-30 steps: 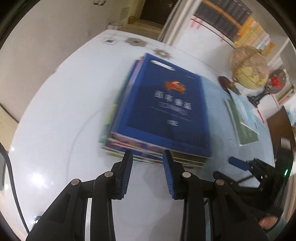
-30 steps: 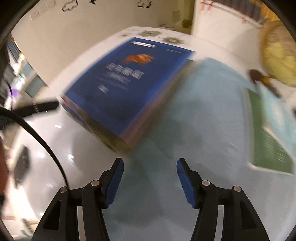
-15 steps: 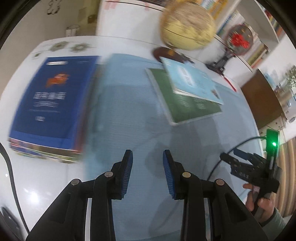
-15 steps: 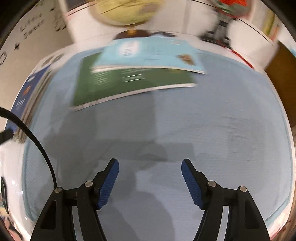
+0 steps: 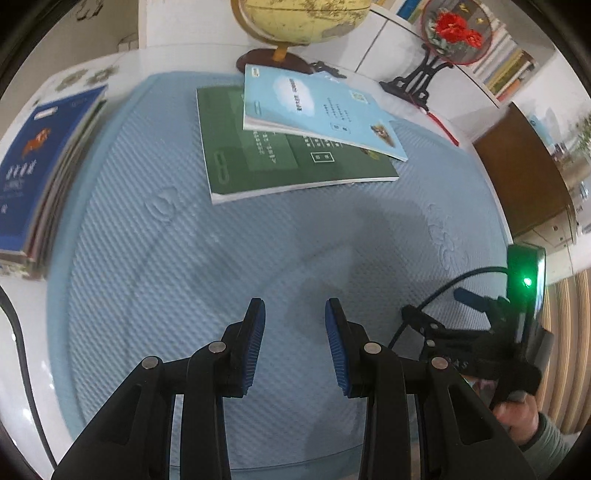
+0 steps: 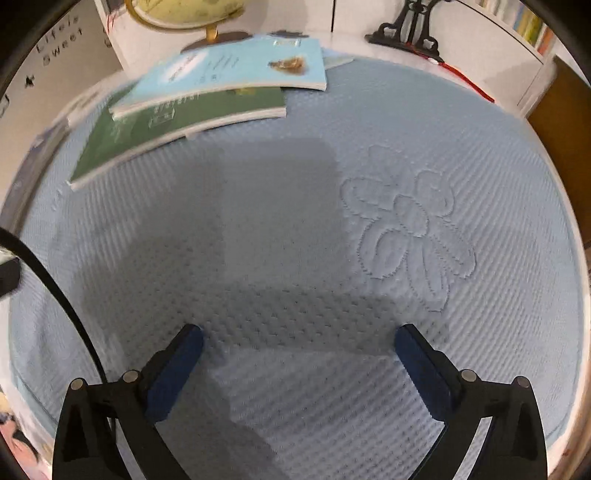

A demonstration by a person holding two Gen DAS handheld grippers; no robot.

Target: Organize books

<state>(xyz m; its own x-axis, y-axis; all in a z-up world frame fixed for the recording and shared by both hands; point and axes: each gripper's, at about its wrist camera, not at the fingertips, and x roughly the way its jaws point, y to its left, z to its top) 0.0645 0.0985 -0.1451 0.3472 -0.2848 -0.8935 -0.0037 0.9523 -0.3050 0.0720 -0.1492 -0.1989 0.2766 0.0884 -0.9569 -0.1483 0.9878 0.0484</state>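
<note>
A light blue book (image 5: 314, 107) lies askew on a green book (image 5: 266, 158) at the far side of a blue quilted mat (image 5: 258, 240). A stack of books topped by a dark blue one (image 5: 33, 166) sits at the mat's left edge. My left gripper (image 5: 294, 314) hovers over bare mat, jaws a little apart, nothing between them. In the right wrist view the light blue book (image 6: 236, 70) and green book (image 6: 155, 125) lie at the upper left. My right gripper (image 6: 297, 339) is opening wide over the mat with nothing in it.
A yellow globe (image 5: 299, 18) on a wooden base and a red ornament on a black stand (image 5: 454, 33) stand behind the books. A brown cabinet (image 5: 524, 177) is at the right. A person's hand (image 5: 517, 417) holds the right gripper beside my left one.
Both grippers swept right, from the dark blue stack to the mat in front of the green and light blue books. The right jaws spread much wider; the left jaws kept their gap.
</note>
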